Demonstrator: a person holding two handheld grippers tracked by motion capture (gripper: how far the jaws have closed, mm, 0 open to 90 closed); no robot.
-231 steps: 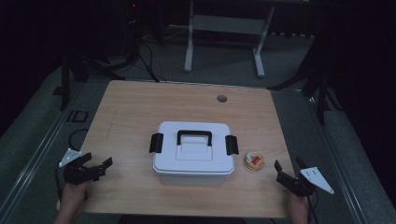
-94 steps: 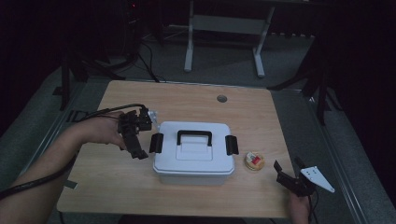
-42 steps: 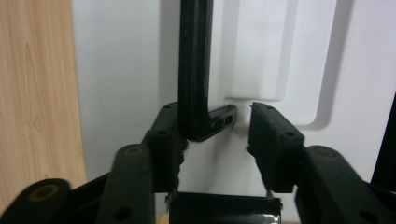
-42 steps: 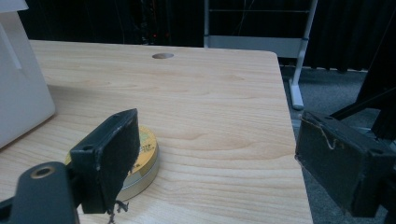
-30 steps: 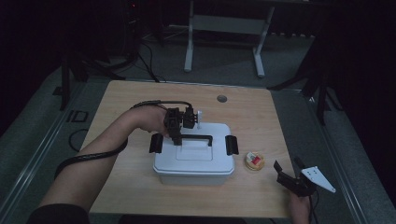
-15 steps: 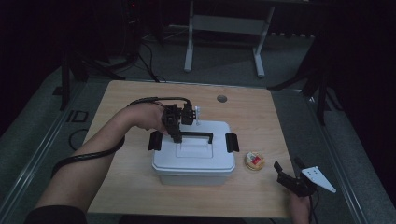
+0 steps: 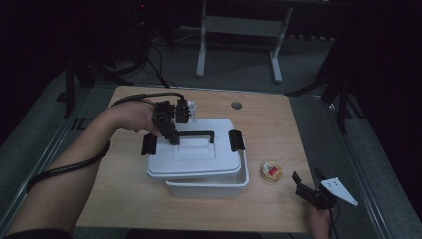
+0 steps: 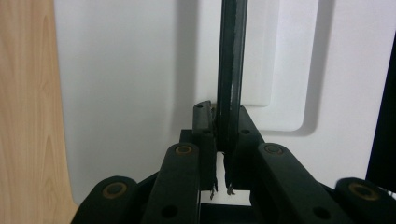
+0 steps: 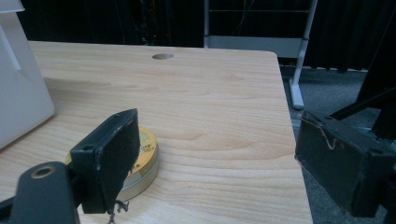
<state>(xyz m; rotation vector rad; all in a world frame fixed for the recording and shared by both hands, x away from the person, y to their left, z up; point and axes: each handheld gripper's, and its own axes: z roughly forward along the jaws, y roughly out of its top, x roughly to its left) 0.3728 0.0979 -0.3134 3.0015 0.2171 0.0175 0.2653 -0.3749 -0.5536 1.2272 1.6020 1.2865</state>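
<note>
White lid (image 7: 199,155) with black handle (image 7: 194,135), lifted askew.

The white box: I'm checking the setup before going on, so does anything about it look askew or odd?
Yes. The lid sits off the box, shifted left and lifted, with the box's right rim exposed. The left hand-held gripper is shut on the lid's black handle, so this looks like a deliberate lift, not damage.

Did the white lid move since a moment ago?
Yes. The lid has come up off the white box and slid left of it, held by its black handle in the left claw.
</note>
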